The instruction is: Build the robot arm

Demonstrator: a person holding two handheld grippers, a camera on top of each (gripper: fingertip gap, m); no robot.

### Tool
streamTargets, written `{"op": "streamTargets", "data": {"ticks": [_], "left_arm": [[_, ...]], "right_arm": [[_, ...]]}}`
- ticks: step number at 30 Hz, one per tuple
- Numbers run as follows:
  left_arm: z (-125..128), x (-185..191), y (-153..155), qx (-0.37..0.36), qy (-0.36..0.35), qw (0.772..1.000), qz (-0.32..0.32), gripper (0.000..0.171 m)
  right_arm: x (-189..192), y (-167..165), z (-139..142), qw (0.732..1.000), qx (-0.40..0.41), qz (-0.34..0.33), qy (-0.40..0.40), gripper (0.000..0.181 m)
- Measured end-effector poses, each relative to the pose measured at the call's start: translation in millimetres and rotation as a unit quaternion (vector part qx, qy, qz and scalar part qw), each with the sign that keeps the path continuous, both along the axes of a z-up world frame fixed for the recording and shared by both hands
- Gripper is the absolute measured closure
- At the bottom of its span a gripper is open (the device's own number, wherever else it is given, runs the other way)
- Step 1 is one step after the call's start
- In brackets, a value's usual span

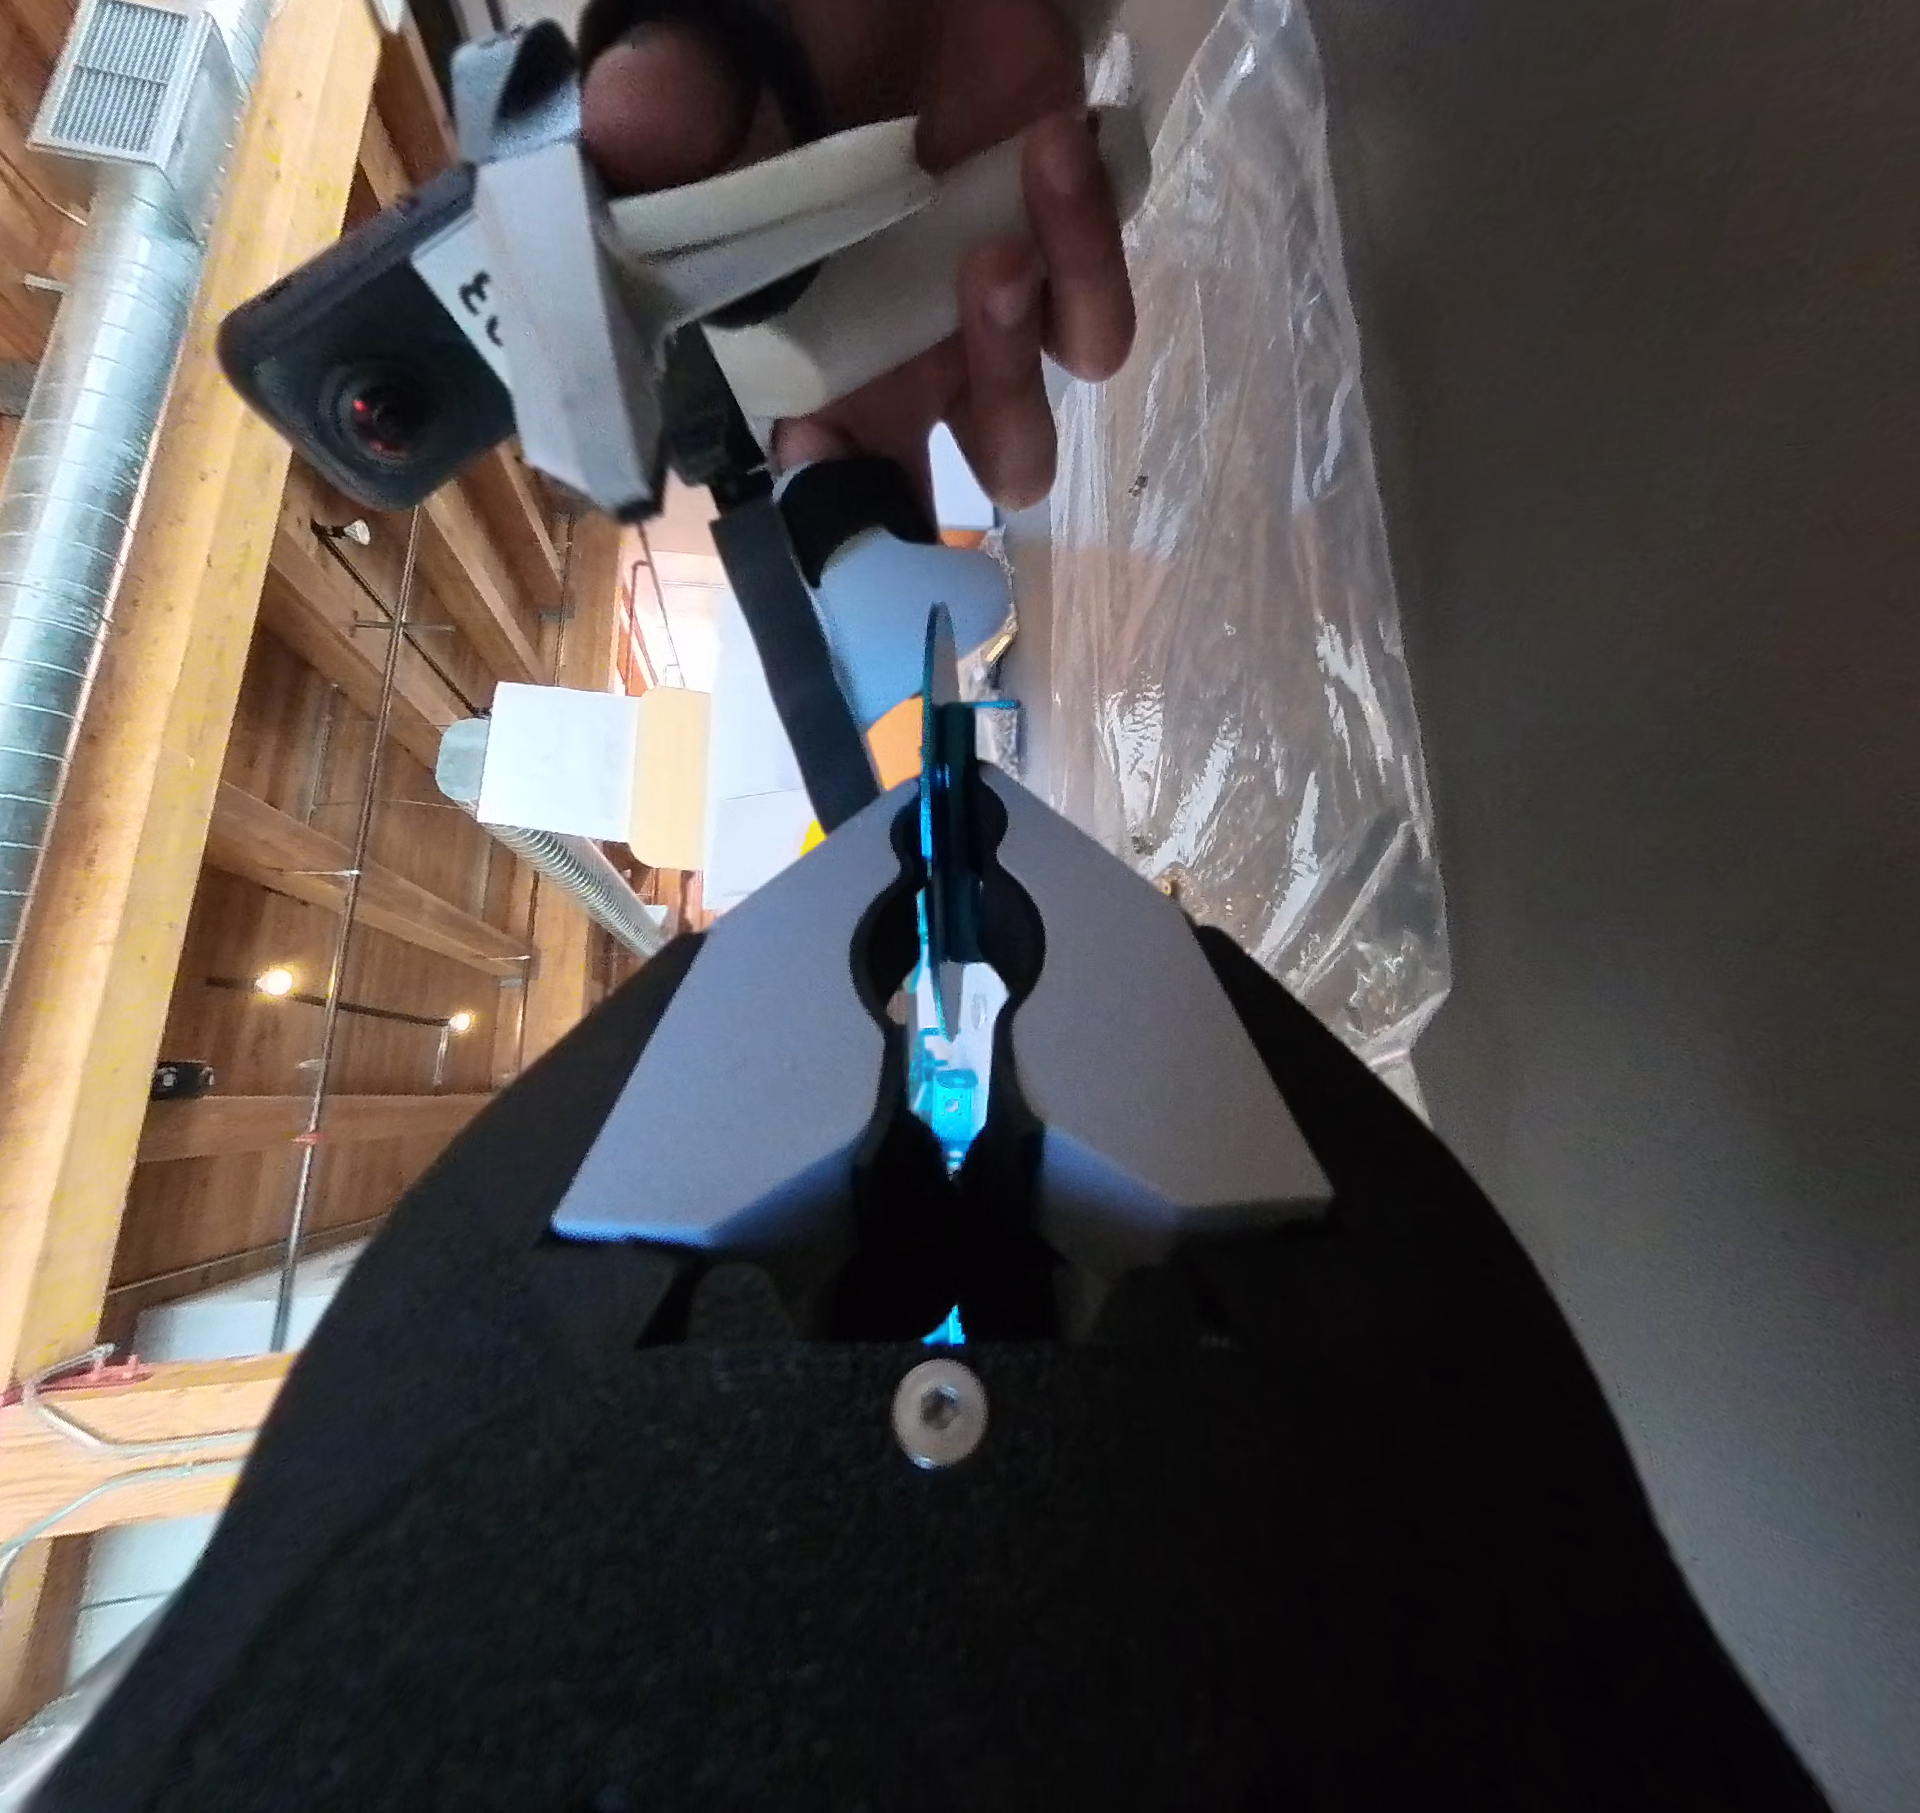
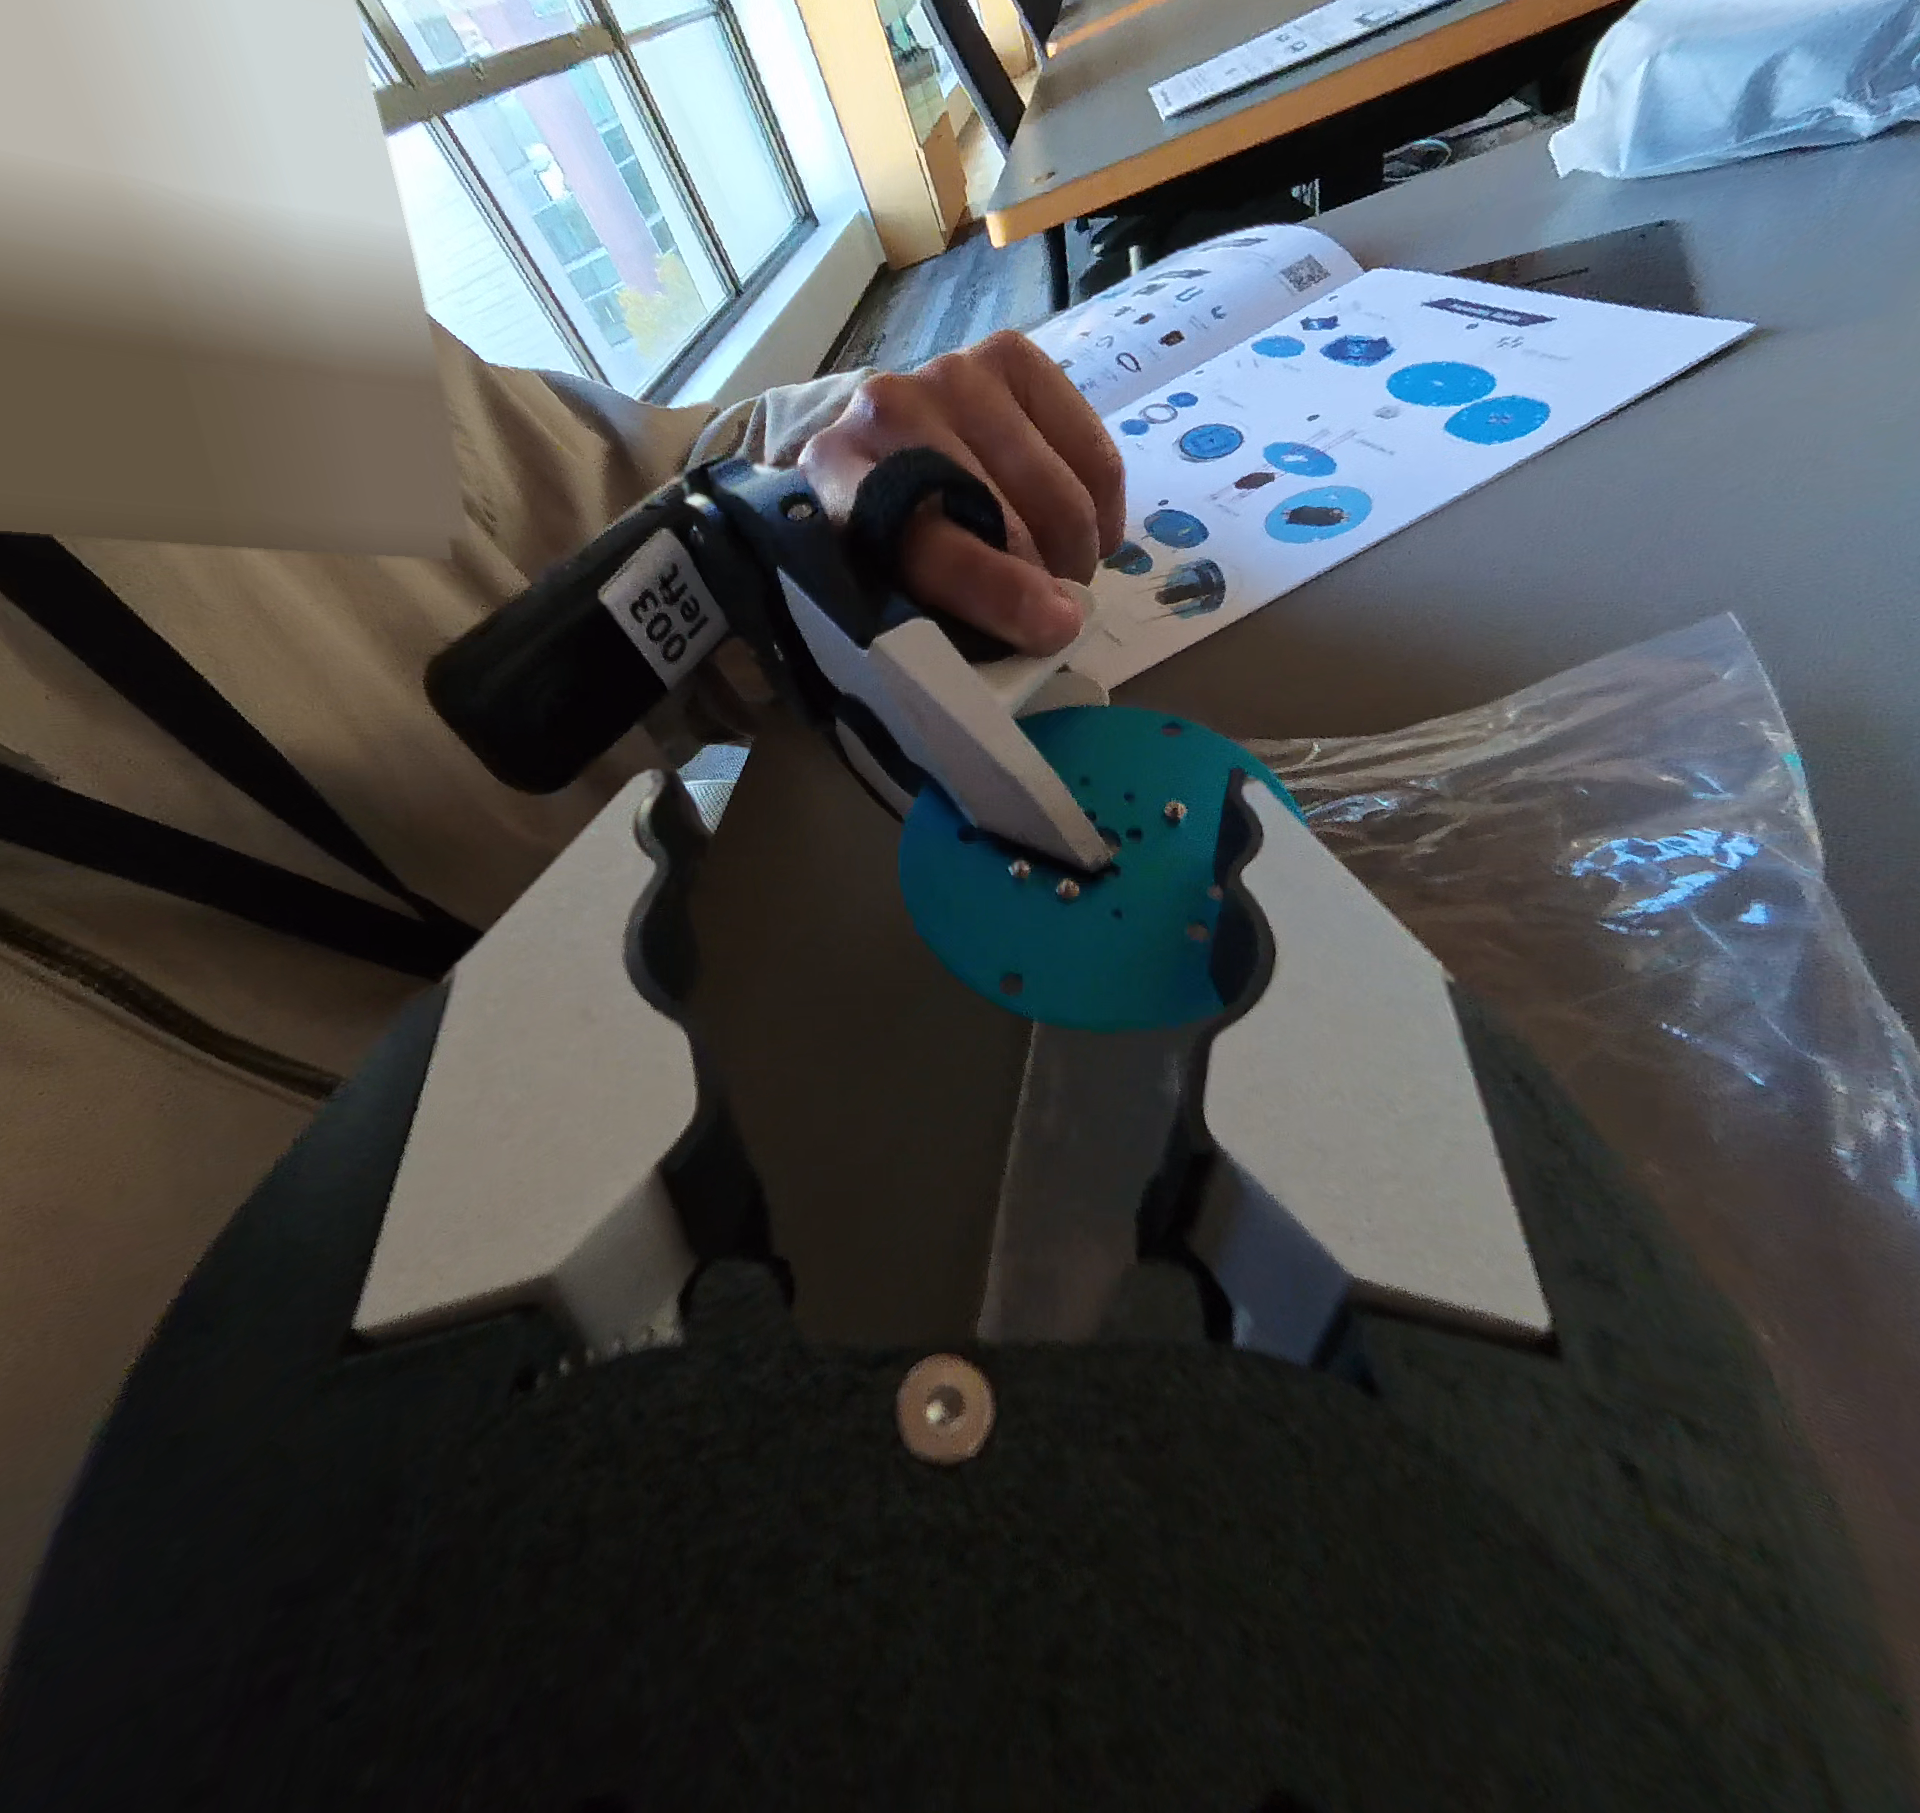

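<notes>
Grey table (image 2: 1558, 641) carries one open booklet (image 2: 1382, 413) and one clear plastic bag (image 2: 1621, 890) near its edge. One teal disc (image 2: 1081, 942), flat, round, drilled with many small holes, is held above it, edge-on between the left gripper (image 1: 951, 828) fingers, which clamp it. The right gripper (image 2: 951, 942) fingers are spread wide, one touching the disc's rim.

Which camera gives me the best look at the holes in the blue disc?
The right wrist view: the blue disc faces that camera, so its flat face with holes and small screws shows. The left wrist view sees the disc only edge-on, a thin sliver clamped between the left gripper jaws.
</notes>
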State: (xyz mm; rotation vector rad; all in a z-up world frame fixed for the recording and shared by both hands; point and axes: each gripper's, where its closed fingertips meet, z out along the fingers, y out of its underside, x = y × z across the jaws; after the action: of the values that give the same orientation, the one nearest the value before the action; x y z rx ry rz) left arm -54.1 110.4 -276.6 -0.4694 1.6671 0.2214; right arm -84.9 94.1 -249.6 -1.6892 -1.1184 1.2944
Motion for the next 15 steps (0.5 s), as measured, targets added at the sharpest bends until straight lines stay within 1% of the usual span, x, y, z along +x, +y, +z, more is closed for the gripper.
{"op": "streamTargets", "data": {"ticks": [3, 6, 9, 13, 15], "left_arm": [[-1, -1, 1, -0.002, 0.003, 1.000, 0.002, 0.170], [-4, -2, 1, 0.000, 0.008, 1.000, 0.000, 0.170], [-3, -2, 3, 0.000, 0.008, 1.000, 0.003, 0.170], [1, -2, 1, -0.010, -0.004, 1.000, 0.001, 0.170], [3, -4, 10, -0.008, -0.007, 1.000, 0.021, 0.170]], "right_arm": [[-7, -3, -11, 1.000, 0.002, 0.007, -0.020, 0.077], [-9, -6, -12, 1.000, -0.008, 0.012, -0.020, 0.078], [-8, -7, -9, 1.000, -0.023, 0.012, -0.007, 0.073], [-5, -10, -5, 0.999, -0.029, 0.017, -0.005, 0.072], [0, -8, -1, 1.000, -0.023, 0.016, -0.002, 0.084]]}}
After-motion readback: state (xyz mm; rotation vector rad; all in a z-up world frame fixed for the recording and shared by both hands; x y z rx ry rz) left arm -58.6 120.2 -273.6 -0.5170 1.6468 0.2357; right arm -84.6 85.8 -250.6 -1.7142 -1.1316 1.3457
